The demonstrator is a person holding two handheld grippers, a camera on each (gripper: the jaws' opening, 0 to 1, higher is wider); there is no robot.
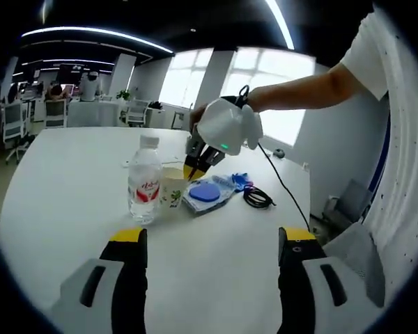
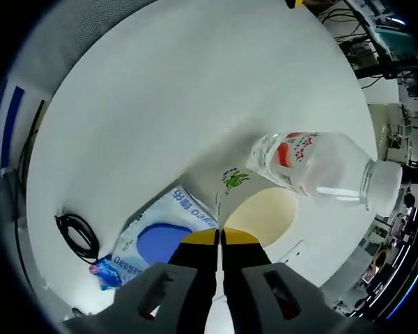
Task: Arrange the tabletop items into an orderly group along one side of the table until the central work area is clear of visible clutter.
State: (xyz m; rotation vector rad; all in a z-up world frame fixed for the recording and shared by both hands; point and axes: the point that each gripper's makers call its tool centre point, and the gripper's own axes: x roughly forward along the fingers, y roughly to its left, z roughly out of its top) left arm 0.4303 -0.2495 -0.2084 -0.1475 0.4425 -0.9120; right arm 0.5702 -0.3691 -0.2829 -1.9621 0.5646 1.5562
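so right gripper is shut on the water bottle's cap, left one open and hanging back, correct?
Not the cap. In the right gripper view the right gripper is shut on the paper cup's rim; the water bottle stands beside it. The left gripper is open, as you said.

Near bench [image 1: 63,209] lies open for passage. Farther on, the bottle [image 1: 145,182], paper cup [image 1: 172,186], wipes pack [image 1: 207,193] and coiled cable [image 1: 258,197] stand clustered, blocking the middle.

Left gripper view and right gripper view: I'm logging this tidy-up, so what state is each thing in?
Water bottle: upright, capped.
Paper cup: upright, open-topped, rim pinched.
Wipes pack: flat, lid closed.
Black cable: coiled.
Right gripper: shut on cup rim.
Left gripper: open, empty.
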